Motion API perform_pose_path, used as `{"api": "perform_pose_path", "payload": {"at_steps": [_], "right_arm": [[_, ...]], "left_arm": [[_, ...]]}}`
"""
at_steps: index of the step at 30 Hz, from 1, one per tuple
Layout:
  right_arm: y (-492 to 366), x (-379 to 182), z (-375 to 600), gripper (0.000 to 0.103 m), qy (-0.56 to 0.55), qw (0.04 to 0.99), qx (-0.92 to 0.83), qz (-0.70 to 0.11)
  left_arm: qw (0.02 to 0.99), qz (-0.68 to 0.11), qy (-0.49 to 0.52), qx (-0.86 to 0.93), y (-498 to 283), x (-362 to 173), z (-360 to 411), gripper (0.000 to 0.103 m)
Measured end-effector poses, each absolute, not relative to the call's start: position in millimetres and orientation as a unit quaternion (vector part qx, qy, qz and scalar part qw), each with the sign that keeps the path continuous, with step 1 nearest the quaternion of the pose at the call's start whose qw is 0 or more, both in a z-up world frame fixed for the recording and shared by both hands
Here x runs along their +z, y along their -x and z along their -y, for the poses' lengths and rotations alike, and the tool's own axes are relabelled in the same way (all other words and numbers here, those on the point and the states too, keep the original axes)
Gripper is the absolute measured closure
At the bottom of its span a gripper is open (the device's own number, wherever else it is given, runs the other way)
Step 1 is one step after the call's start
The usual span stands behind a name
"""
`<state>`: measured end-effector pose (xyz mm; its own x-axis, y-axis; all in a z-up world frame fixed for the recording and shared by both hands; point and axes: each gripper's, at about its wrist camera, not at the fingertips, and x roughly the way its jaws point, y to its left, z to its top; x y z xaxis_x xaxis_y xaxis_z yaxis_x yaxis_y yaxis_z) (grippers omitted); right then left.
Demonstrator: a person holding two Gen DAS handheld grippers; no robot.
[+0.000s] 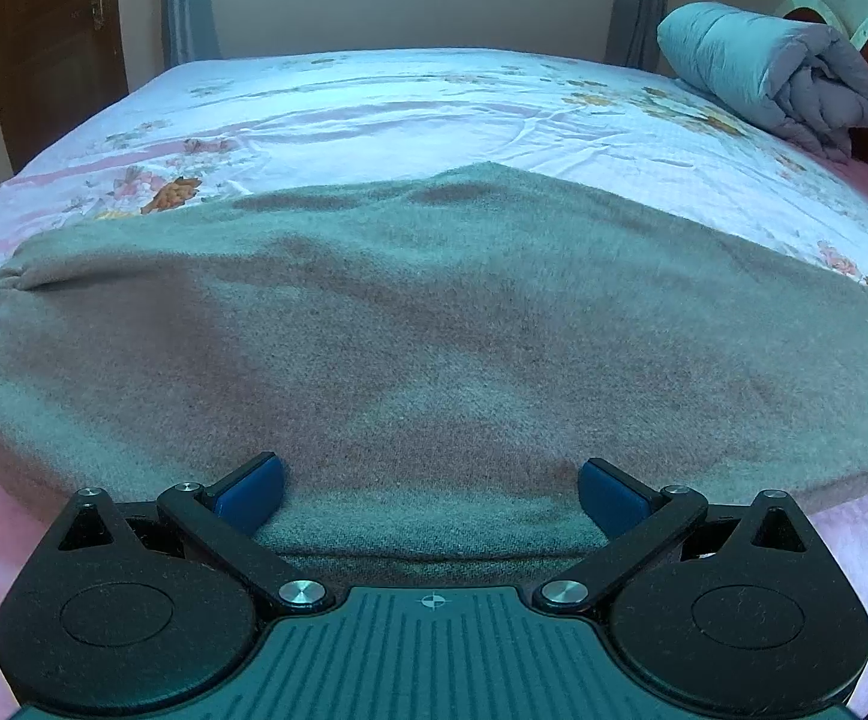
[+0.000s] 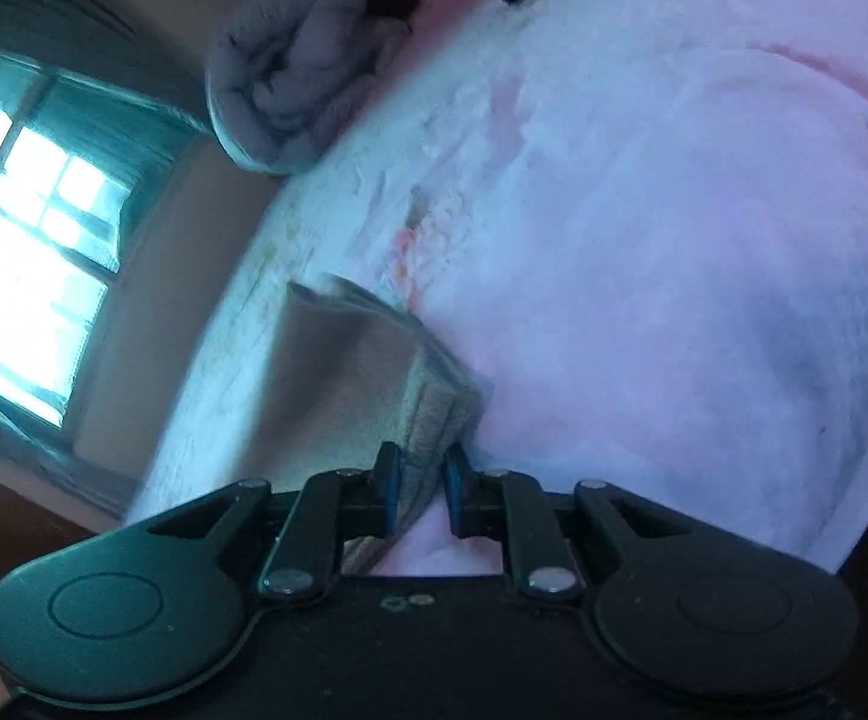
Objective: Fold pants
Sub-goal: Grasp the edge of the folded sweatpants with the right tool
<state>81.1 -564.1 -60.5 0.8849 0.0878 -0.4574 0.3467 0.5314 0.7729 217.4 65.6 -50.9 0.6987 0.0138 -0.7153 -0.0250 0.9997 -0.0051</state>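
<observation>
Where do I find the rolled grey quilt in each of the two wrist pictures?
Left wrist: the rolled grey quilt lies at the upper right, on the bed's far corner.
Right wrist: the quilt is at the upper left, above the window.
Shared landmark: the grey-brown pants.

Bed (image 1: 374,102), floral pink sheet; grey fleece pants (image 1: 434,324) spread flat; rolled grey quilt (image 1: 775,78) near headboard.

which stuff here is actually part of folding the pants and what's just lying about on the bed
Part of the job:
- grey pants, spread on the bed
- left gripper, fingers open over the near edge
- right gripper, fingers pinching a stacked pants edge

Just lying about:
- rolled grey quilt
- floral bedsheet
</observation>
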Motion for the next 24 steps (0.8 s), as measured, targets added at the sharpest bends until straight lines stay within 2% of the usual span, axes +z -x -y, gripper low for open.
{"api": "perform_pose_path", "payload": {"at_steps": [4, 8, 11, 13, 16, 20, 24], "right_arm": [[-86, -52, 566, 0.096, -0.486, 0.839, -0.082, -0.233], [-76, -55, 571, 0.087, -0.507, 0.828, -0.092, -0.221], [-67, -35, 566, 0.087, -0.471, 0.853, -0.112, -0.196], [-76, -18, 554, 0.087, -0.438, 0.873, -0.081, -0.201], [-109, 11, 508, 0.086, -0.361, 0.902, -0.001, -0.235], [-183, 40, 399, 0.082, -0.251, 0.913, 0.147, -0.287], [-261, 49, 303, 0.082, -0.206, 0.89, 0.263, -0.311]], "left_arm": [[0.923, -0.386, 0.006, 0.013, -217, -52, -65, 0.0], [0.925, -0.38, 0.005, 0.013, -215, -52, -65, 0.0], [0.93, -0.367, 0.001, 0.015, -210, -43, -69, 0.0], [0.943, -0.331, 0.009, 0.041, -202, -29, -81, 0.0], [0.945, -0.317, 0.031, 0.079, -202, -18, -114, 0.0], [0.933, -0.323, 0.075, 0.138, -200, -13, -169, 0.0], [0.924, -0.319, 0.101, 0.184, -187, -16, -217, 0.0]]}}
